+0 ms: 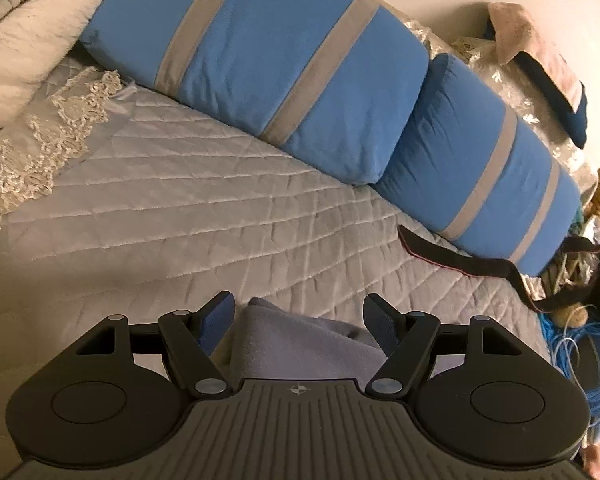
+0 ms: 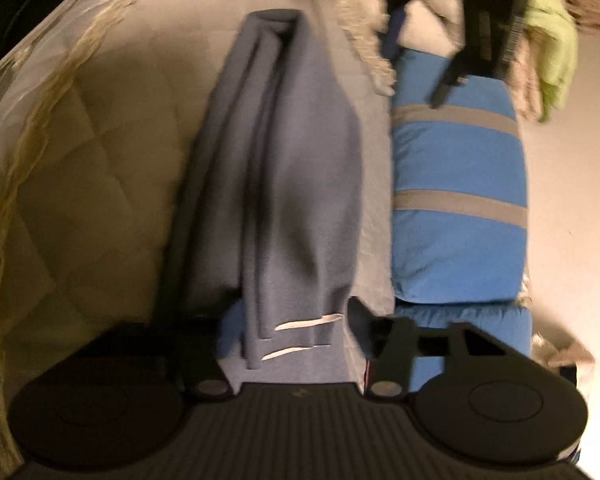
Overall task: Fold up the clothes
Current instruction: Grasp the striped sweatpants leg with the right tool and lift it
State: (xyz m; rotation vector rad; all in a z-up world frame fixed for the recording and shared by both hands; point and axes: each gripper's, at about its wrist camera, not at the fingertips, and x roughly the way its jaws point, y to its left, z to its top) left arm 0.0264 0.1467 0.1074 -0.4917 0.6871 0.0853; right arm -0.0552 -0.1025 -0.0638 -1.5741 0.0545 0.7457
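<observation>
A broad stretch of the grey quilted bedspread (image 1: 188, 216) was left free ahead of the left gripper (image 1: 299, 314). Passage beyond it was blocked by two blue cushions with grey stripes (image 1: 260, 64), set end to end along the wall. A black strap (image 1: 452, 260) was laid just before them. To the right, the bed's edge was crowded by coiled blue cable (image 1: 572, 344). A folded grey-blue fleece garment (image 2: 276, 168) was stretched along the bed beside the cushions.

We have the left gripper (image 1: 299, 312) angled downward, jaws standing apart, pads clear on both sides. Right gripper (image 2: 290, 326) also tilted down, jaws narrowed, contact unclear through blur.
</observation>
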